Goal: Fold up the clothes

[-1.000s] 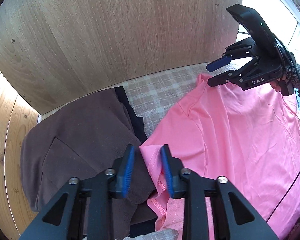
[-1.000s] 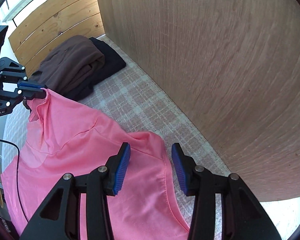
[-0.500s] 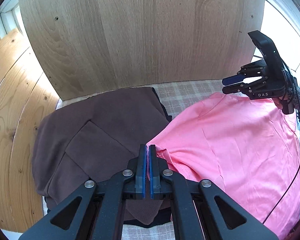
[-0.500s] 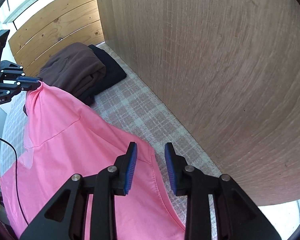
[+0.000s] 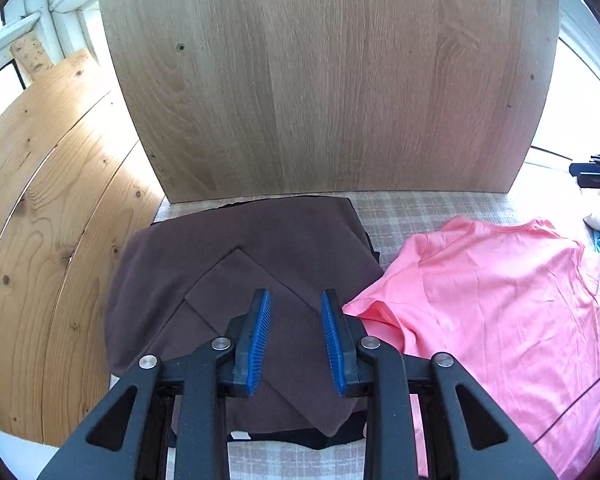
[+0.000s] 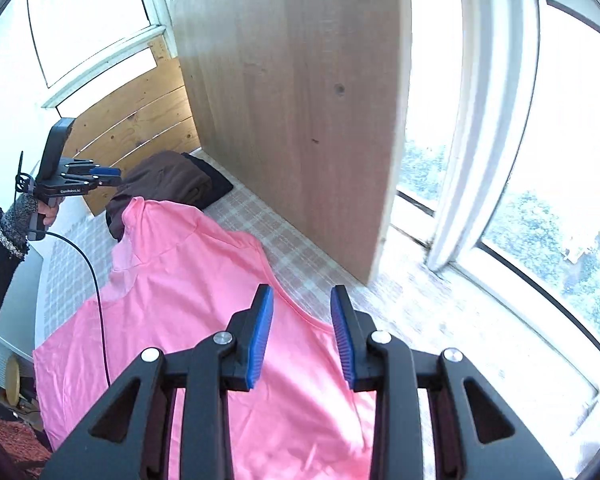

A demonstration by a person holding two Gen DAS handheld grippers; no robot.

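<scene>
Both my claws stand open and hold nothing. My left claw (image 5: 294, 336) hangs above the folded brown garment (image 5: 240, 272); my right claw (image 6: 302, 332) hangs above the near edge of the pink shirt (image 6: 188, 280). The shirt lies spread on the checked table (image 6: 260, 224), its upper corner riding up against the brown pile, with one sleeve hem bunched just beside my left claw's right finger. Judgement: the fold is not yet made. Risks noted: a grasp by the left claw at that bunched hem could catch brown cloth with it and drag the finished pile apart, since the two fabrics touch there. The black cable (image 6: 96, 292) lies across the shirt's left part and could snag or be folded in. The upright wood panel (image 5: 332, 80) stands close along the shirt's far edge, leaving little room for a sweep on that side. Views differ: the left view shows the brown garment's flat folded face, a dark garment beneath it and a strip of pale and blue cloth at far right; the right view shows the cable, the shirt's full spread, the windows, and my left hand on its claw handle, none of which the left view gives clearly.
</scene>
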